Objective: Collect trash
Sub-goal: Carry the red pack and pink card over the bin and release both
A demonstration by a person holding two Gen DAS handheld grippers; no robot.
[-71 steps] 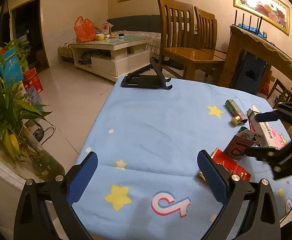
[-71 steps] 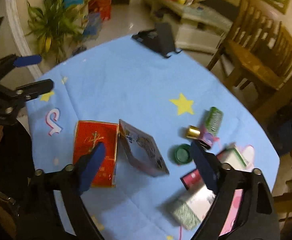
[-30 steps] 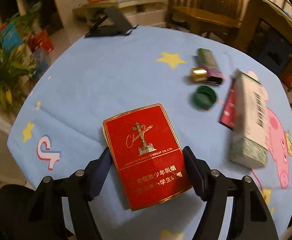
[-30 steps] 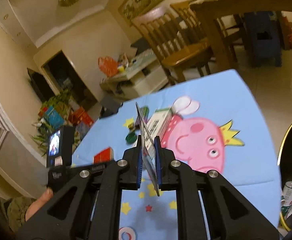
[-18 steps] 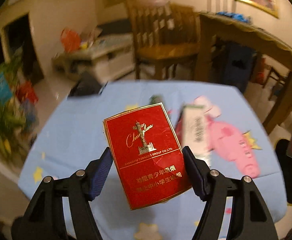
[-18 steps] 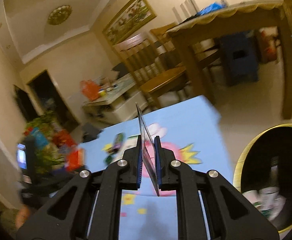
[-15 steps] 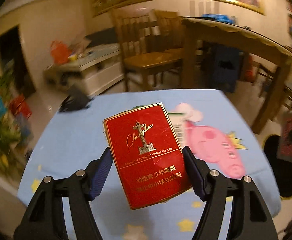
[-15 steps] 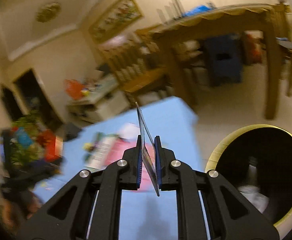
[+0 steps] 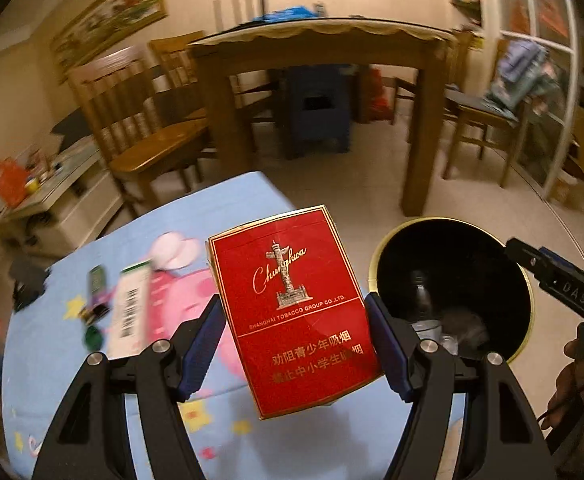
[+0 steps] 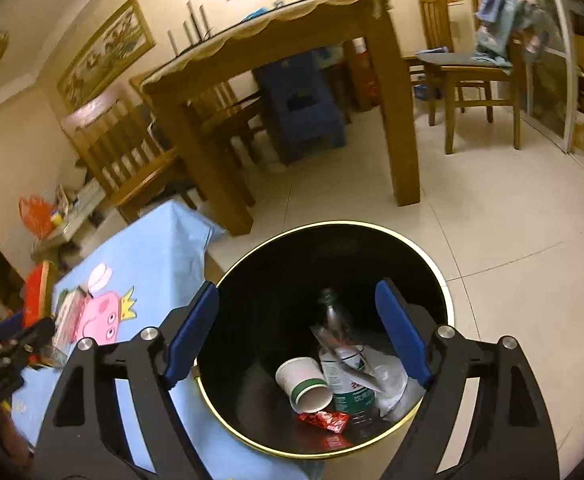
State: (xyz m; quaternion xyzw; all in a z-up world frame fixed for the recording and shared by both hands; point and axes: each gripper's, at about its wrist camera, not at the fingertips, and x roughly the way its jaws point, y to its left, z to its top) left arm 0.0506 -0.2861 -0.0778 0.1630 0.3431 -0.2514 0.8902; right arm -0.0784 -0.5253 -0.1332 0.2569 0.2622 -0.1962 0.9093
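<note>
My left gripper (image 9: 292,320) is shut on a red cigarette pack (image 9: 292,300), held up above the blue-clothed table (image 9: 52,360) and left of the black bin (image 9: 375,264). The jaws of my right gripper (image 10: 295,292) are opening right over the bin's gold rim (image 10: 431,264), with nothing between the pads. Inside the bin lie a paper cup (image 10: 303,380), a plastic bottle (image 10: 343,384) and a red wrapper (image 10: 323,420). On the table stay a white-green carton (image 9: 130,304), a green lid (image 9: 92,336) and a small tube (image 9: 98,280).
The bin stands on a tiled floor (image 10: 511,240) beside the table's corner. Behind it are a wooden dining table (image 10: 403,140), wooden chairs (image 10: 124,152) and a blue stool (image 10: 307,112). A hand (image 9: 571,380) holds the right gripper at the left wrist view's right edge.
The right gripper swung over the bin and opened; the flat card it pinched is gone from its jaws. The left gripper lifted the red pack off the table and carried it toward the bin.
</note>
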